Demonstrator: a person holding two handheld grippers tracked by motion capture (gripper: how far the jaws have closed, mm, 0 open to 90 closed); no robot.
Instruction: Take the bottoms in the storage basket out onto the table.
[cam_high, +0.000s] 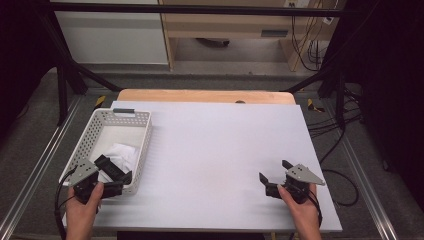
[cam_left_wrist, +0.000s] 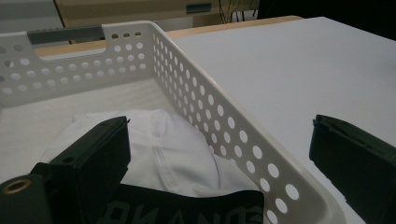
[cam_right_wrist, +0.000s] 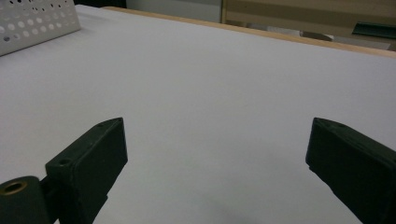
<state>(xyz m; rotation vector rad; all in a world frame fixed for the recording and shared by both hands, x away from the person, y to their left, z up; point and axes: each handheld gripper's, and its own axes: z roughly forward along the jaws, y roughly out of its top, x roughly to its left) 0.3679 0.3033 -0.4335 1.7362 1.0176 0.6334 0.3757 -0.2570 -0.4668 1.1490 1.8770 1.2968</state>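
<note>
White sheeting covers the table (cam_high: 215, 150), with a strip of pale wood showing at its far edge and grey floor, black frame legs and trailing cables beyond. At the table's left side stands a white perforated basket (cam_high: 144, 145), its long axis running from the person's edge toward the far edge, the slotted handle end farthest away. Inside it, at the near end, lies a crumpled white garment (cam_high: 122, 152); in the left gripper view a stitched seam (cam_left_wrist: 161, 161) runs across the cloth from the far side toward the camera and a black band with white lettering (cam_left_wrist: 187, 207) lies across the bottom. That lettering is cut off and reads upside down, so it cannot be made out, and the folds hide which way the garment as a whole points.

The left gripper (cam_high: 120, 172) is held over the basket's near right corner, pointing right and away from the person. Its jaws stand wide apart with nothing pinched: one hangs above the cloth inside the basket, the other outside, above the table, with the perforated wall between them. Whether the inner jaw touches the fabric cannot be told. The right gripper (cam_high: 274, 172) sits low over bare sheeting near the table's front right, well apart from the basket, pointing left and away, jaws likewise spread and empty.
</note>
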